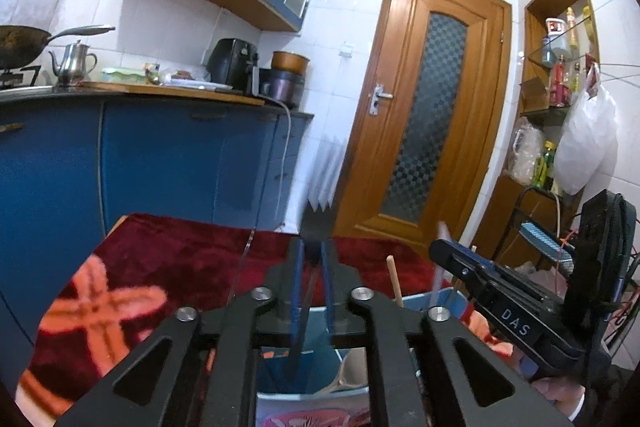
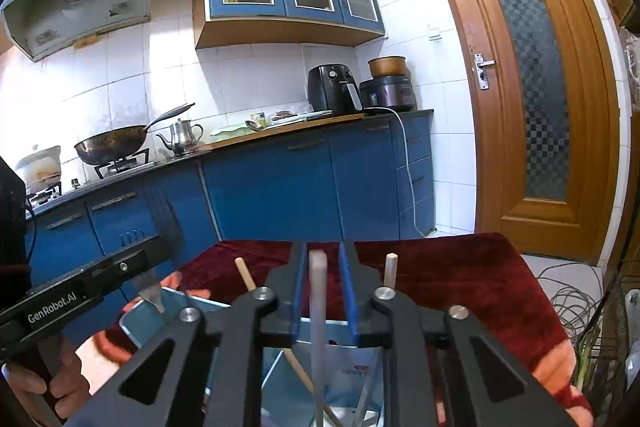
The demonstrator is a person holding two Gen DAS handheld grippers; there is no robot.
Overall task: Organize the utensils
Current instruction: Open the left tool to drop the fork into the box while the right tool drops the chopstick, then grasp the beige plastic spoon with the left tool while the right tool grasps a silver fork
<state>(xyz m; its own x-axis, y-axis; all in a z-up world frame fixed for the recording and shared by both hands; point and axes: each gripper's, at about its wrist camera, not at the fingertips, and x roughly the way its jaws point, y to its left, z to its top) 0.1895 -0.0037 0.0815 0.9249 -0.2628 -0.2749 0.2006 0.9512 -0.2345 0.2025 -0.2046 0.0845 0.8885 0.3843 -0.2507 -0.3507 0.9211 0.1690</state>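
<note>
While the left gripper (image 1: 314,259) loosely brackets a blurred fork (image 1: 316,223) and the right gripper (image 2: 322,259) a pale stick (image 2: 318,291), both upright over the blue holder (image 1: 320,371), release fully so each drops inside.

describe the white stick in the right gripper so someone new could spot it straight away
Start at the red cloth-covered table, then the blue utensil box on it. A white chopstick-like stick stands upright in the box, between the right gripper's blue fingers. The wooden sticks beside it are tan; it alone is white.
</note>
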